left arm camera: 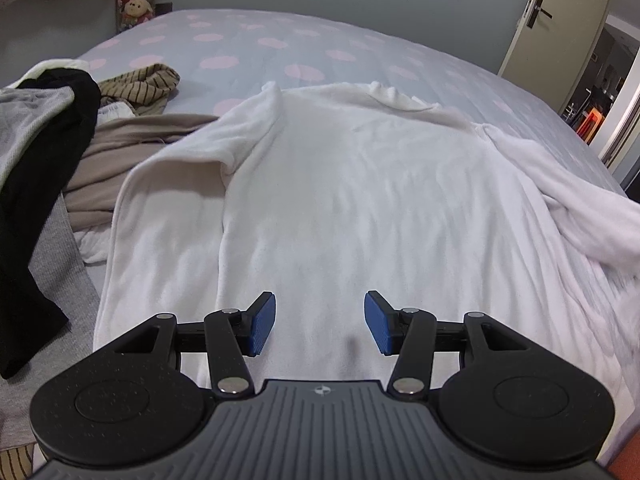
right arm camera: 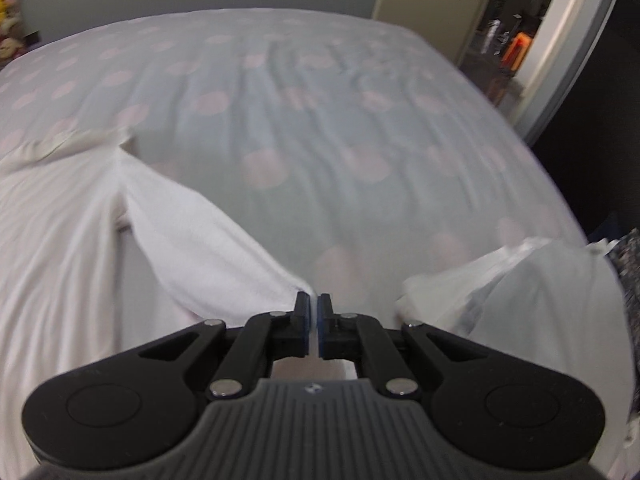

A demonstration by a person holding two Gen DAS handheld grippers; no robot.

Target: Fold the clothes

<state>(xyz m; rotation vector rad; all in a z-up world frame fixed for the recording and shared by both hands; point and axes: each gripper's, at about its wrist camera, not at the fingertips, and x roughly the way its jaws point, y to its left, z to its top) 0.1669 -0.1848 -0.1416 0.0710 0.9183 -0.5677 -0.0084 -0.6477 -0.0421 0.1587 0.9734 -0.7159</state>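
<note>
Blur softens the right gripper [right arm camera: 314,312] pinching the white top's sleeve [right arm camera: 208,248]; left gripper [left arm camera: 320,322] gapes wide.

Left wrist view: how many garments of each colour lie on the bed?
White fleece sweater: 1
Black garment: 1
Beige garment: 1
Brown striped garment: 1
Grey garments: 2, possibly
Total: about 6; the heap overlaps.

I see the white long-sleeved top [left arm camera: 352,200] spread flat on the bed, collar toward the far edge, hem nearest me. Its left sleeve [left arm camera: 168,200] lies folded alongside the body; its right sleeve [right arm camera: 208,240] is lifted, drawn taut toward the near edge.
</note>
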